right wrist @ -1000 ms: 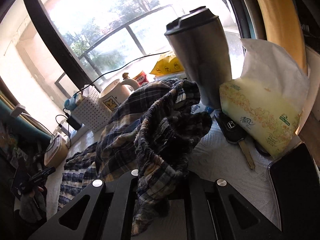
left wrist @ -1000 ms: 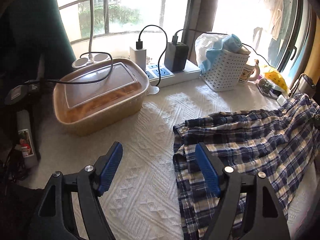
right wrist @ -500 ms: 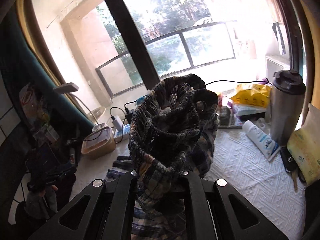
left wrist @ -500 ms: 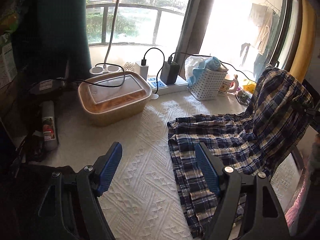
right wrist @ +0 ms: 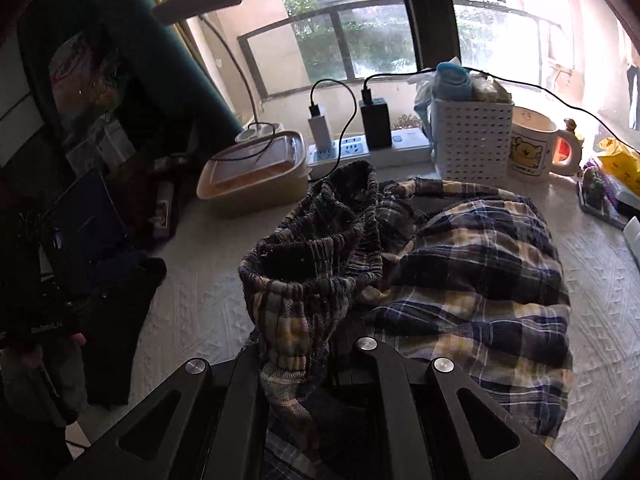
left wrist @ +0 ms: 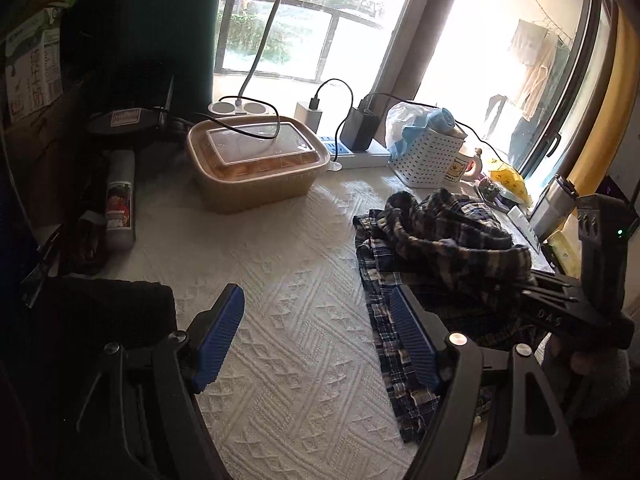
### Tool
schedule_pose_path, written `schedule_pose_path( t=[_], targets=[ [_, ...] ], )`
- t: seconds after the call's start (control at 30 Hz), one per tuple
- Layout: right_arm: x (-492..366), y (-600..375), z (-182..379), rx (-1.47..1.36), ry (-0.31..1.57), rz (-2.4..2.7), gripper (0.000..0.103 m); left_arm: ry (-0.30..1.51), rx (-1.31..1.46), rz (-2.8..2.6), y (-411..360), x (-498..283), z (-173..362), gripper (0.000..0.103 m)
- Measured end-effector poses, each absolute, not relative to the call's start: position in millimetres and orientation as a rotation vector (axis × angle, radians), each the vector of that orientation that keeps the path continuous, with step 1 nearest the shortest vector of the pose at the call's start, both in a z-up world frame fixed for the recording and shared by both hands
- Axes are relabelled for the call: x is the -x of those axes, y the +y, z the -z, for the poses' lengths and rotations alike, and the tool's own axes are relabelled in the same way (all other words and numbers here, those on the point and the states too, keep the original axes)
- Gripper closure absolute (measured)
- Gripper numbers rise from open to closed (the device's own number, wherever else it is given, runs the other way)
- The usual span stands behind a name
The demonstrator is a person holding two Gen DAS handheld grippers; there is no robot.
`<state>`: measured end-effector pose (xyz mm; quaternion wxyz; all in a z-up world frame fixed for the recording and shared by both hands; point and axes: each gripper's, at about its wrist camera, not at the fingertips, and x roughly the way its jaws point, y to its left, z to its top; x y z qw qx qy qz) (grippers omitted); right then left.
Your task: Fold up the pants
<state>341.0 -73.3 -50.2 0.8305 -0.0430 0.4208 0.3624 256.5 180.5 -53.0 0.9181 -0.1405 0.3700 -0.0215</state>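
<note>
Hovering low over the white textured cloth (left wrist: pixel 288 320) at the bottom of the left wrist view, left gripper (left wrist: pixel 316 332) with jaws spread wide and nothing between the blue pads (left wrist: pixel 218 336); right-hand pad just beside the near edge of the plaid pants (left wrist: pixel 400 368), contact impossible to tell. Coming in from the right edge of that same view, right gripper (left wrist: pixel 532 292), black and levelled across the frame, a gloved hand (left wrist: pixel 592 364) beneath it at lower right.

Clamped narrow on the gathered elastic waistband (right wrist: pixel 304 276) in the right wrist view, right gripper (right wrist: pixel 308 364) at bottom centre, the band bunched upright and looping toward the upper middle of the frame. Lying heaped to the right of the band, pants (right wrist: pixel 480 280) doubled over in a rumpled mound, long axis hard to read in this state; in the left wrist view, running roughly from right centre down to the lower right.

Crowding the far edge toward the window: lidded food container (left wrist: pixel 256 164) at upper centre, power strip (right wrist: pixel 360 148), white perforated basket (right wrist: pixel 472 140), mug (right wrist: pixel 532 148). Bare cloth at centre and lower left of the left wrist view, ending at dark clutter along the left edge.
</note>
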Motion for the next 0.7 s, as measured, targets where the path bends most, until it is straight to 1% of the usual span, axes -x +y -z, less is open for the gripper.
schedule_pose_path(
  t=[0.07, 0.13, 0.17, 0.23, 0.3, 0.33, 0.5, 0.7],
  targets=[
    [-339.8, -61.3, 61.7, 0.111, 0.927, -0.764, 0.094, 0.766, 0.295, 0.040, 181.7, -255.3, 55.2, 0.027],
    [-337.4, -55.9, 68.7, 0.124, 0.954, -0.772, 0.088, 0.770, 0.302, 0.036, 182.4, -254.2, 56.7, 0.027],
    [-335.1, -56.9, 69.7, 0.120, 0.951, -0.788, 0.082, 0.772, 0.305, 0.034, 182.3, -254.2, 57.4, 0.027],
    [-329.6, -61.9, 69.5, 0.098, 0.954, -0.827, 0.064, 0.773, 0.310, 0.032, 180.3, -254.4, 57.7, 0.027],
    [-324.7, -70.4, 66.6, 0.033, 0.963, -0.896, 0.005, 0.776, 0.307, 0.039, 176.1, -256.6, 57.3, 0.027],
    [-321.2, -74.7, 63.5, 0.019, 0.954, -0.918, 0.000, 0.777, 0.304, 0.042, 173.4, -257.4, 56.6, 0.027],
    [-307.7, -95.2, 42.9, 0.039, 0.899, -0.937, 0.000, 0.776, 0.279, 0.088, 147.4, -262.2, 50.2, 0.027],
    [-320.5, -157.7, 34.2, 0.034, 0.850, -0.803, 0.000, 0.824, 0.252, 0.165, 105.3, -272.8, 60.0, 0.027]
  ],
)
